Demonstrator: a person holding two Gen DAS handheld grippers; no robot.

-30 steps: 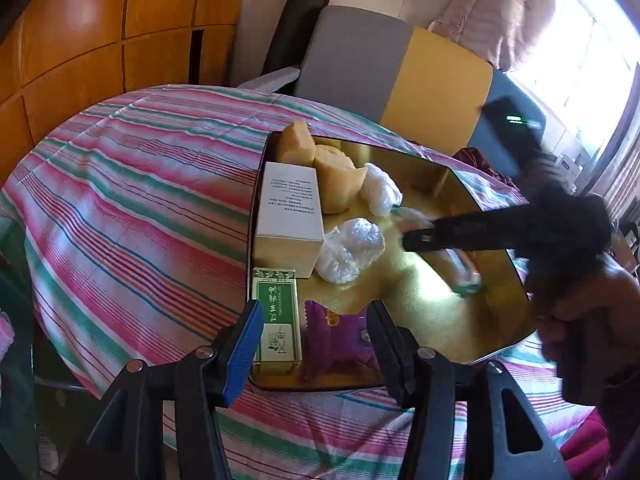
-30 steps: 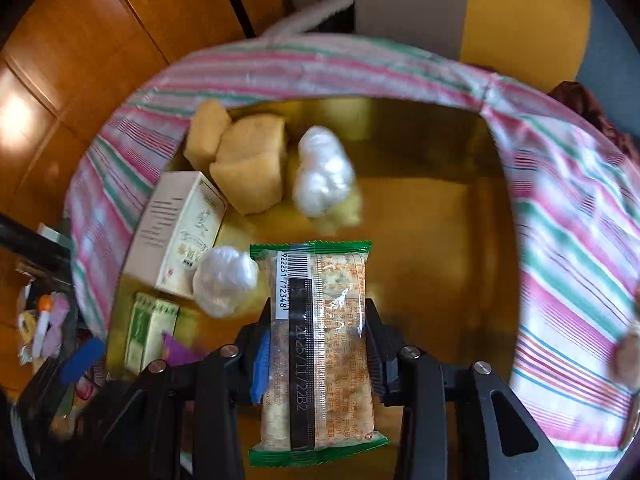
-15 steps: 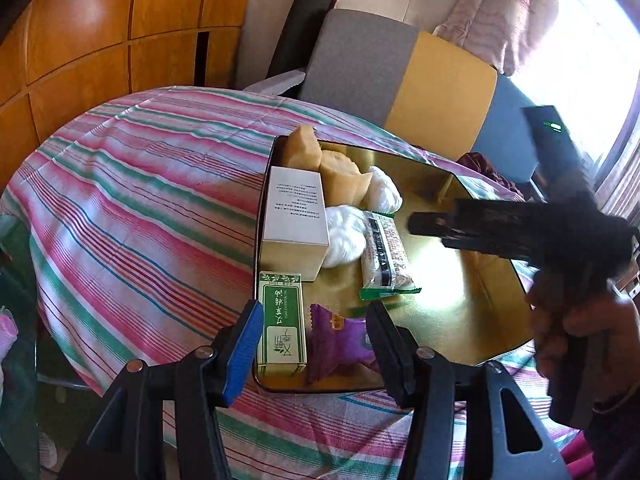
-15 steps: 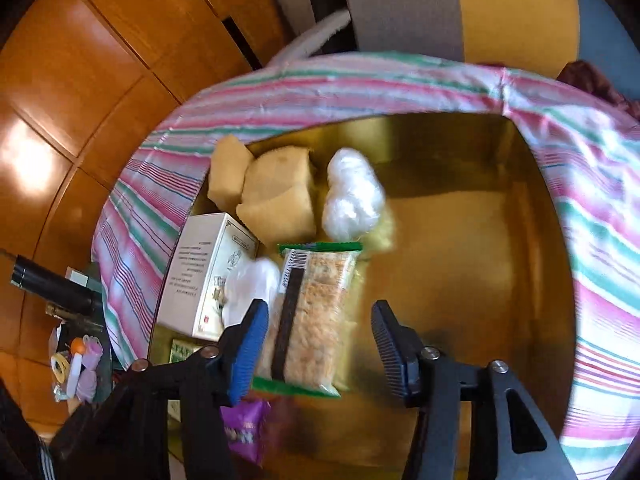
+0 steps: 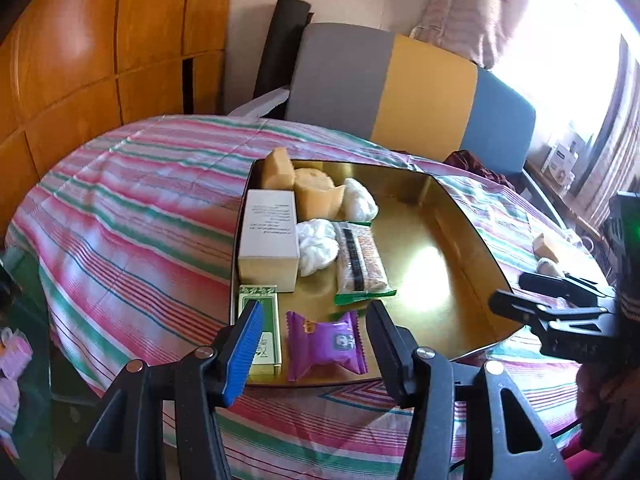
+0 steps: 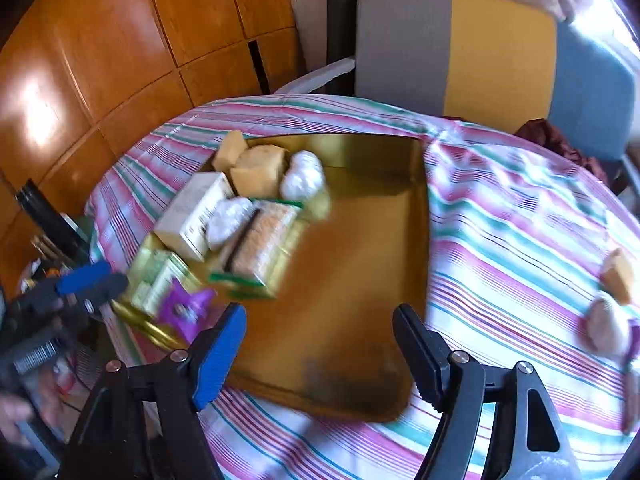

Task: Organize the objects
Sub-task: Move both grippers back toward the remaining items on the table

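A gold tray point(image 5: 440, 256) point(image 6: 360, 280) lies on the striped tablecloth. Along its left side sit yellow sponge blocks point(image 5: 308, 192), a white box point(image 5: 270, 236), white wrapped balls point(image 5: 318, 242), a green-edged cracker packet point(image 5: 360, 258) point(image 6: 260, 244), a green box point(image 5: 266, 336) and a purple packet point(image 5: 326, 344). My left gripper point(image 5: 314, 316) hovers open above the tray's near left corner, holding nothing. My right gripper point(image 6: 320, 316) point(image 5: 520, 294) hangs over the tray's near right edge; its jaws are opening and nothing is between them.
A yellow block point(image 6: 618, 276) point(image 5: 546, 246) and a pale wrapped ball point(image 6: 606, 328) lie on the cloth right of the tray. A grey, yellow and blue chair back point(image 5: 400, 88) stands behind the round table. Wooden panels point(image 5: 100, 40) line the left wall.
My right gripper let go of the cracker packet, which now lies in the tray beside the white balls. It opened and drew back to the tray's right edge. My left gripper rose slightly.
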